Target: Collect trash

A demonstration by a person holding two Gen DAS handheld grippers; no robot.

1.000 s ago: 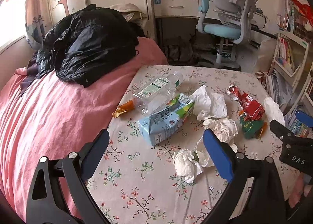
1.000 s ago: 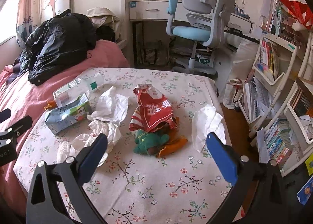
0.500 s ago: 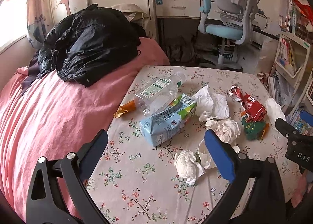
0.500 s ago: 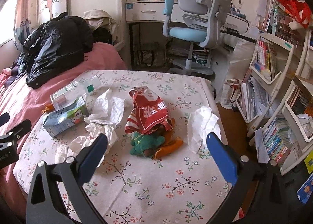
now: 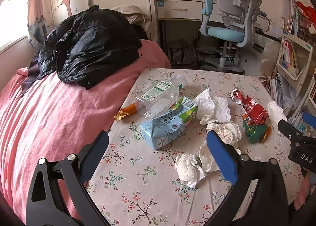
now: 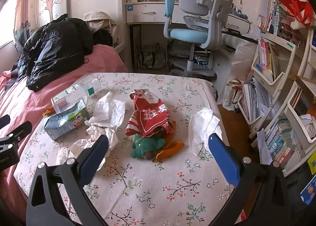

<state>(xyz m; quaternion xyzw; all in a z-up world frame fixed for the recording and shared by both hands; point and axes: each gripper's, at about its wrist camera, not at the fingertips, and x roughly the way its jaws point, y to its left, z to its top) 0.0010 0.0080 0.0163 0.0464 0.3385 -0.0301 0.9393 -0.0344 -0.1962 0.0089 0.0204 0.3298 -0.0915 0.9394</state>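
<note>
Trash lies scattered on a floral tablecloth [image 5: 138, 186]: a clear plastic bottle [image 5: 160, 95], a crushed blue-green carton [image 5: 169, 123], an orange wrapper [image 5: 125, 111], crumpled white tissues [image 5: 215, 105] [image 5: 189, 168], a red snack bag [image 6: 150, 115] over a green wrapper [image 6: 146, 147], and a white tissue [image 6: 201, 127] to the right. My left gripper [image 5: 158, 145] is open, hovering just in front of the carton. My right gripper [image 6: 158, 147] is open, with the green wrapper lying between its fingertips in the view.
A pink bed [image 5: 49, 117] with a black jacket [image 5: 88, 44] borders the table on the left. A blue-grey desk chair [image 6: 197, 18] and white desk [image 6: 150, 12] stand behind. Bookshelves [image 6: 276, 87] crowd the right side.
Both grippers drifted slightly; in the left view the trash shifted a little right, in the right view a little left and lower. Both stayed open and nothing was picked up.
</note>
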